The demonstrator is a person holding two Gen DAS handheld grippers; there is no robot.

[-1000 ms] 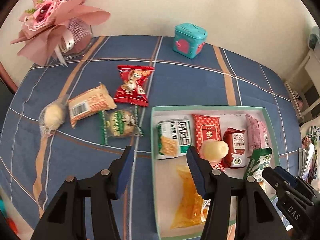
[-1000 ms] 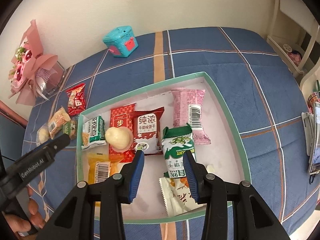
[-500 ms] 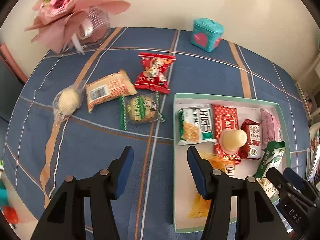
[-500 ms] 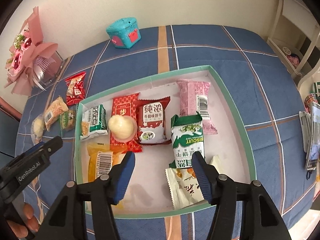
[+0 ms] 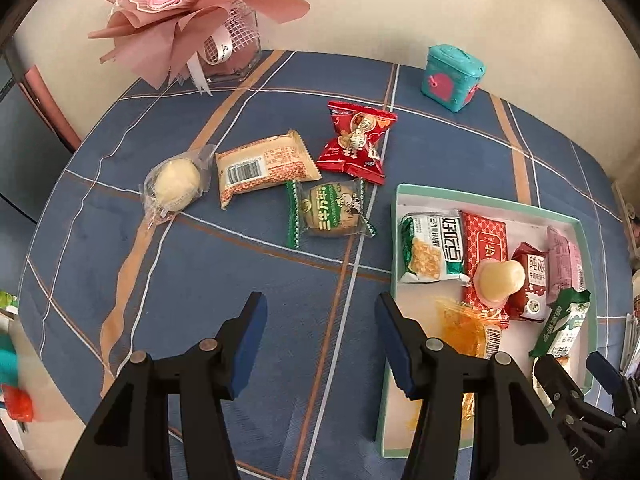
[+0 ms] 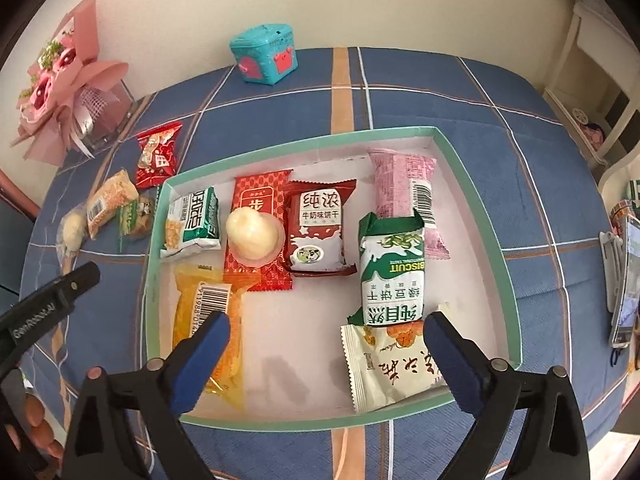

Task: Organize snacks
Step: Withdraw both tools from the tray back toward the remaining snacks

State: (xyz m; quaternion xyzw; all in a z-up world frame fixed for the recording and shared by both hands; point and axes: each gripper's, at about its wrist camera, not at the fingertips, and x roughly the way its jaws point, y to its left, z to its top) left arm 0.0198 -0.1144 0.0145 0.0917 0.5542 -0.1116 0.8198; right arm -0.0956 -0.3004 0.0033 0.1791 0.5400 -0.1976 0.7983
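A mint-rimmed white tray (image 6: 476, 184) holds several snack packets, among them a green biscuit pack (image 6: 392, 272), a yellow pack (image 6: 208, 320) and a pale round bun (image 6: 251, 232). On the cloth left of the tray (image 5: 394, 240) lie a green-wrapped cookie (image 5: 328, 212), a tan bar (image 5: 262, 166), a red packet (image 5: 356, 140) and a wrapped white bun (image 5: 174, 184). My left gripper (image 5: 318, 312) is open and empty above the cloth, near the cookie. My right gripper (image 6: 326, 334) is open and empty over the tray's near part.
A pink bouquet in a glass vase (image 5: 192, 16) stands at the far left. A teal box (image 5: 452, 72) stands at the back by the wall. Items including a phone (image 6: 626, 280) lie at the table's right edge. The blue plaid tablecloth (image 5: 200, 280) covers the table.
My left gripper has moved left from over the tray to above the cloth near the loose snacks. My right gripper has opened wider and released the green biscuit pack into the tray.
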